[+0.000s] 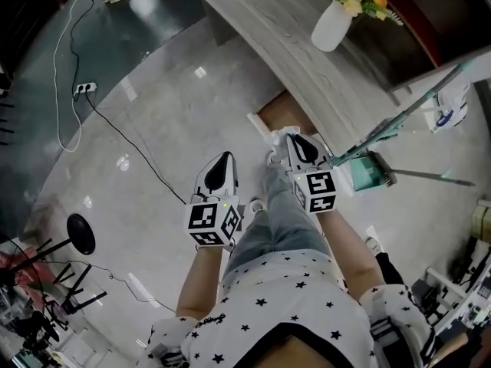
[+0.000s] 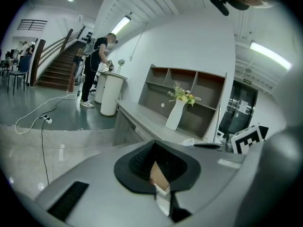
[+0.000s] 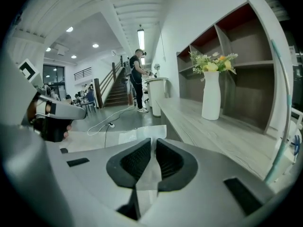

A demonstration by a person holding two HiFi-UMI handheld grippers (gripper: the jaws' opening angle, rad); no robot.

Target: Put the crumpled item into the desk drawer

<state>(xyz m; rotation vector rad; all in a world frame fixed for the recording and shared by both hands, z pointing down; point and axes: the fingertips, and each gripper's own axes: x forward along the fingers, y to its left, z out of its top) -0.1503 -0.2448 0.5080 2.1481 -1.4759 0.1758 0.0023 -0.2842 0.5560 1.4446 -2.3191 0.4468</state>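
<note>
In the head view I stand beside a long wooden desk [image 1: 307, 60] with a brown open drawer [image 1: 285, 112] below its edge. My right gripper [image 1: 288, 136] is shut on a white crumpled item [image 1: 270, 135], held just in front of the drawer. In the right gripper view the white crumpled item [image 3: 142, 135] runs between the black pads [image 3: 137, 160] and spreads out ahead of my right gripper [image 3: 152, 148]. My left gripper [image 1: 225, 156] hangs lower left over the floor, apart from the desk. In its own view the left gripper [image 2: 156, 162] has its jaws together and holds nothing.
A white vase [image 1: 332, 25] of flowers stands on the desk. A teal dustpan and broom [image 1: 368, 171] lean by the desk at right. A cable with a power strip [image 1: 84, 89] lies on the floor at left. A person [image 2: 94, 65] stands far off by a white counter.
</note>
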